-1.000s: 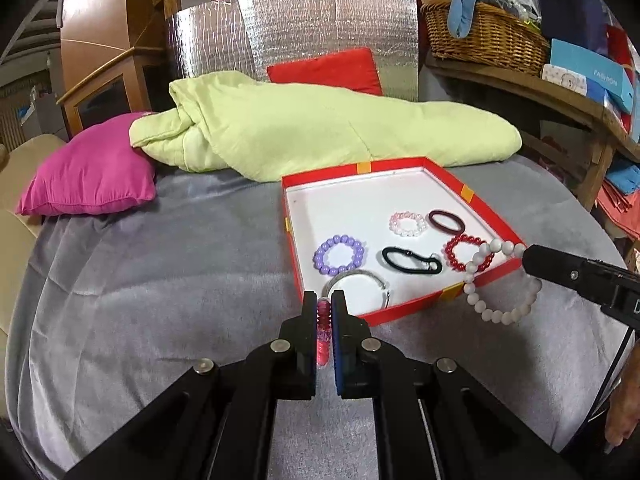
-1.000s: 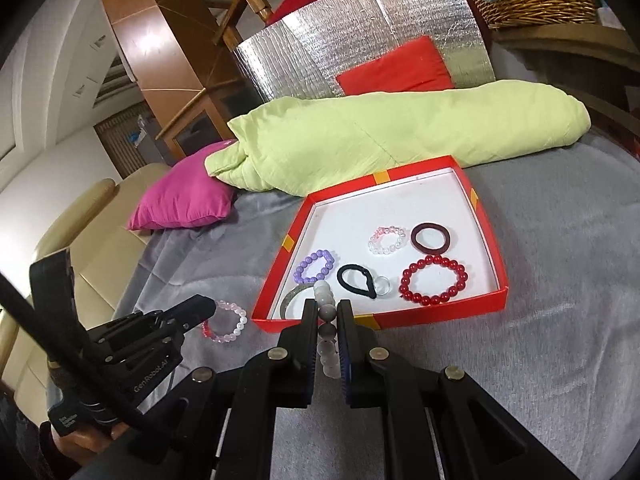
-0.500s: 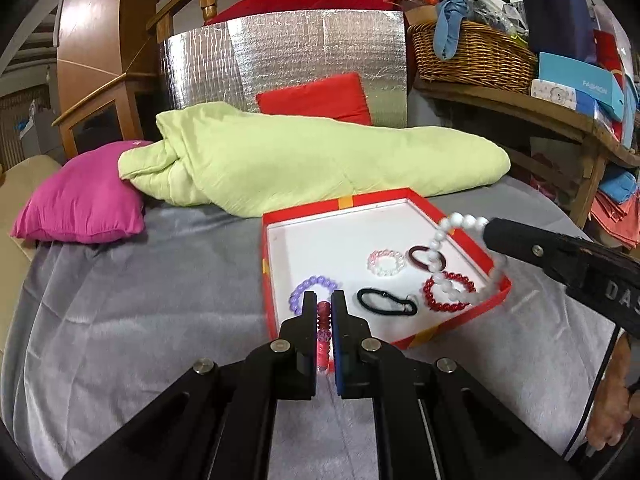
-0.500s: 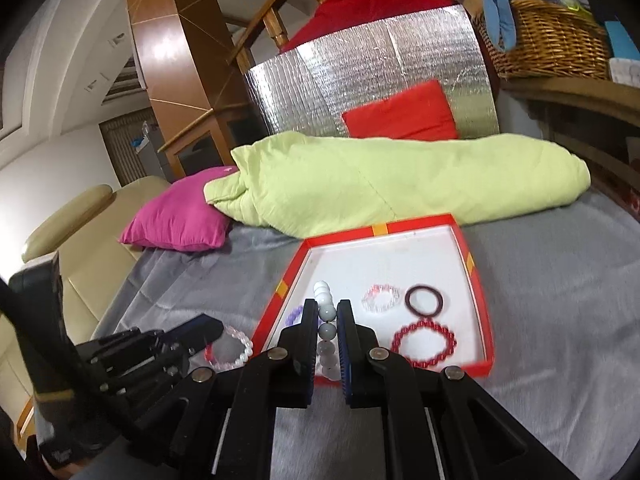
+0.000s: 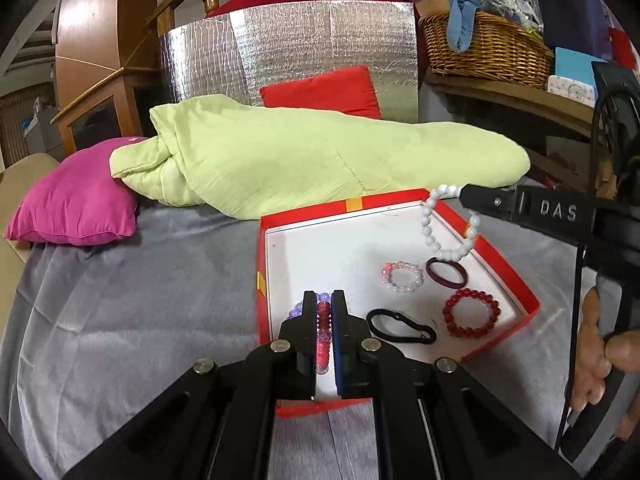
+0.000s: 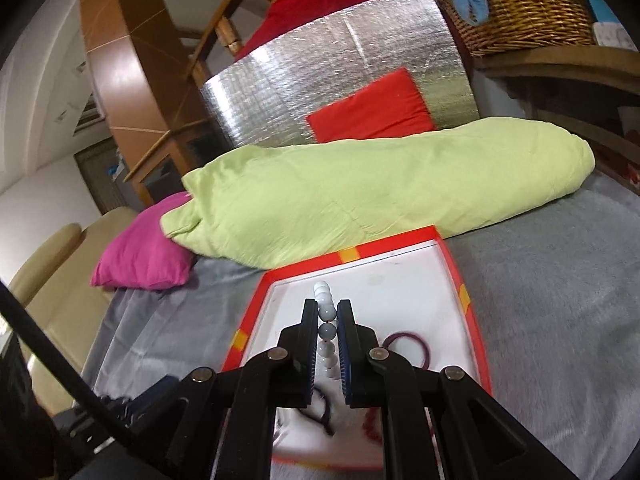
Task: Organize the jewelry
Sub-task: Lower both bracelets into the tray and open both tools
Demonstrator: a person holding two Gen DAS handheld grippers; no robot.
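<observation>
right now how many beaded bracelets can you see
5: pale pink one, red one and purple one in the tray; white one in right tongs; pink-red one in left tongs. More may be hidden.

Soft, even indoor light fills both views, with a bright glare on the crinkled silver foil panel [image 5: 288, 56]. Fisheye curvature bends the edges into dark corners. The right wrist view is motion-blurred, smearing the red cardboard tray [image 6: 476, 344].

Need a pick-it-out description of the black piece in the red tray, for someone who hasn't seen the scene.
On the grey blanket sits a shallow red tray with a white floor. Near its front edge, just right of the left gripper, lies the black hair tie. Unlike the beaded rings around it, it is a plain thin cord, pulled into a long teardrop loop.
</observation>
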